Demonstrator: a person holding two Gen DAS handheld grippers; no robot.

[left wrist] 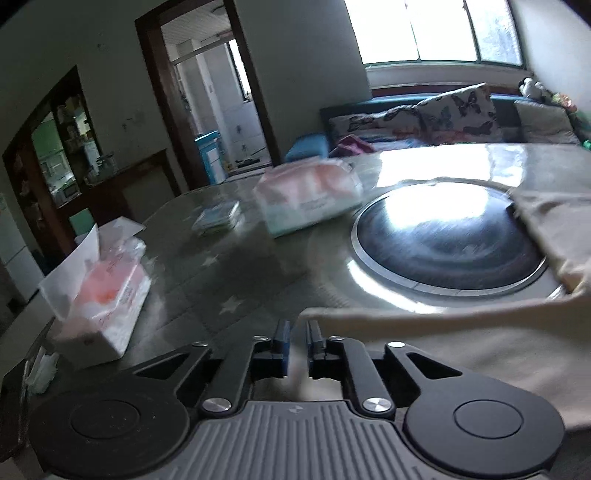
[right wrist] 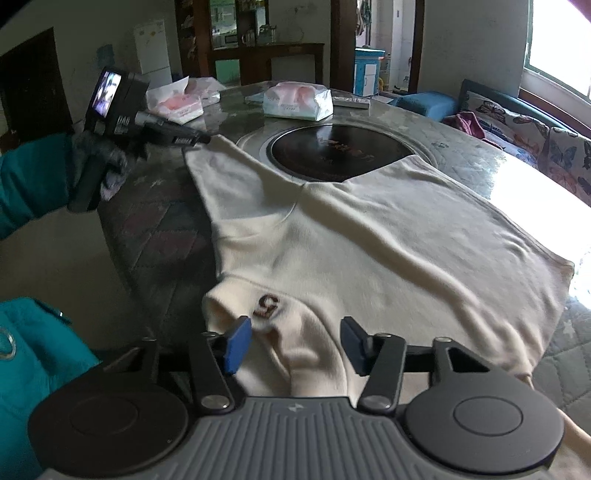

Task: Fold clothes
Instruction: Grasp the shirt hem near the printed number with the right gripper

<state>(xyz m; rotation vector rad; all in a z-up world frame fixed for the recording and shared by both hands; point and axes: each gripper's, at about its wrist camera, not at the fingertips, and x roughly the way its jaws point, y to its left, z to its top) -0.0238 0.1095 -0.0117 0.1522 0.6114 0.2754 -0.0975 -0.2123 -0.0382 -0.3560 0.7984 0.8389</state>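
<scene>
The cream shirt (right wrist: pixel 369 236) lies spread across the table's (right wrist: pixel 162 206) near edge. The left gripper (right wrist: pixel 205 139) pinches its far sleeve corner; the right gripper (right wrist: pixel 295 343) hovers released over the near sleeve.

Daylight is admitted through a bright window (left wrist: pixel 436 29) above a cushioned sofa (left wrist: pixel 424 118), while a dark-framed doorway (left wrist: pixel 210 96) and a wooden cabinet (right wrist: pixel 258 48) are set against pale walls.

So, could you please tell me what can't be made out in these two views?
- Left gripper, left wrist view: blur hides whether its nearly shut pads pinch the shirt; in the right wrist view its tip looks to hold a corner.
- Shirt, right wrist view: its near end is hidden under the right gripper.
- Tissue packs: print blurred.
- Hob: lettering too small.
</scene>
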